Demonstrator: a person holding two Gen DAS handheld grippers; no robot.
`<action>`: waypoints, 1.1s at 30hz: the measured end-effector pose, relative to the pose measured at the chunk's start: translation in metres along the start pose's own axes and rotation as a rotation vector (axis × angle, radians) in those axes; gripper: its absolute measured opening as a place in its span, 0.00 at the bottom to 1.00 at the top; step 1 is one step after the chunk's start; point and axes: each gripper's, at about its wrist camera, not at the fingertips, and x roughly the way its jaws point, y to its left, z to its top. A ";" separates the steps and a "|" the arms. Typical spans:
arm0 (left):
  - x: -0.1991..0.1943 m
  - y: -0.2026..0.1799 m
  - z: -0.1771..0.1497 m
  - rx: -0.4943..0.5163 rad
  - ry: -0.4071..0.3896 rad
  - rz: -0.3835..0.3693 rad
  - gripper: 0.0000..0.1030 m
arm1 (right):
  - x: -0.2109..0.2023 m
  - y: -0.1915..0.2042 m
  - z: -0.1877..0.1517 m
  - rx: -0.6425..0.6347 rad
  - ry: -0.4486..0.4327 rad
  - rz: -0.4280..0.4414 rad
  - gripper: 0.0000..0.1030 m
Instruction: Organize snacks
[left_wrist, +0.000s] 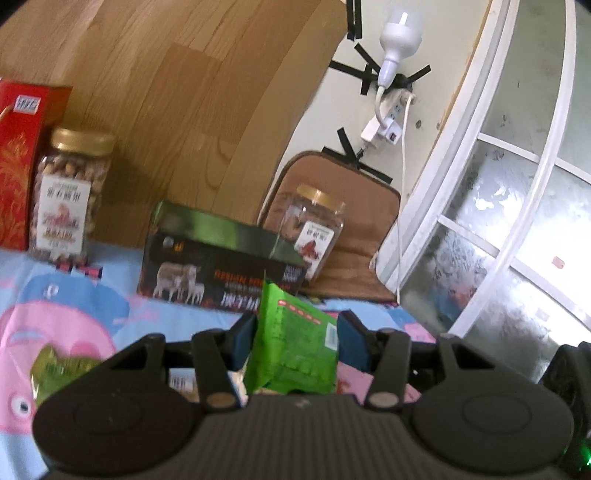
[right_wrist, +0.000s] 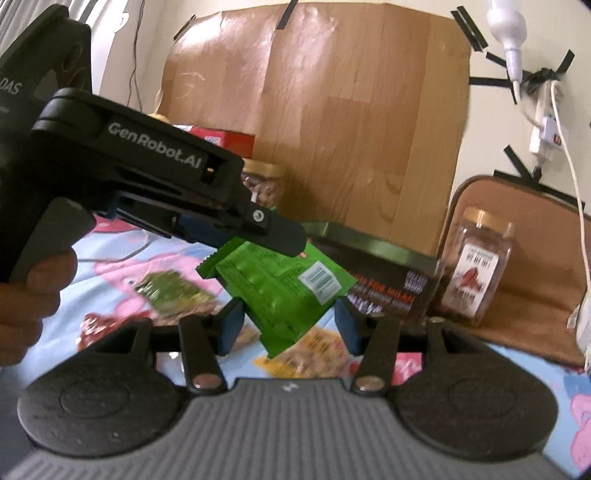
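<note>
A green snack packet (left_wrist: 295, 347) stands upright between the blue pads of my left gripper (left_wrist: 297, 338), which is shut on it above the cartoon-print cloth (left_wrist: 74, 295). In the right wrist view the left gripper (right_wrist: 284, 240) reaches in from the left, held by a hand (right_wrist: 33, 295), and pinches the top of the same green packet (right_wrist: 280, 280). The packet's lower corner hangs in line with my right gripper (right_wrist: 288, 326), whose pads stand apart from it on both sides. More snack packets lie on the cloth: a green-gold one (right_wrist: 170, 295), a yellow one (right_wrist: 306, 350) and a red one (right_wrist: 88, 328).
At the back stand a black and green box with sheep (left_wrist: 221, 266), a gold-lidded nut jar (left_wrist: 70, 199), a second jar (left_wrist: 314, 232) and a red box (left_wrist: 18, 162). A brown cushion (left_wrist: 354, 243) leans on the wall. A white window frame (left_wrist: 480, 184) and a hanging cable (left_wrist: 402, 184) are at the right.
</note>
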 end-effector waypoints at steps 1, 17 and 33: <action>0.003 -0.001 0.003 0.004 -0.005 0.001 0.47 | 0.002 -0.003 0.001 0.000 -0.006 -0.004 0.55; 0.080 0.007 0.070 0.069 0.005 0.015 0.47 | 0.059 -0.051 0.026 -0.030 -0.064 -0.101 0.55; 0.137 0.059 0.085 -0.058 0.053 0.195 0.53 | 0.109 -0.055 0.017 -0.051 -0.090 -0.176 0.71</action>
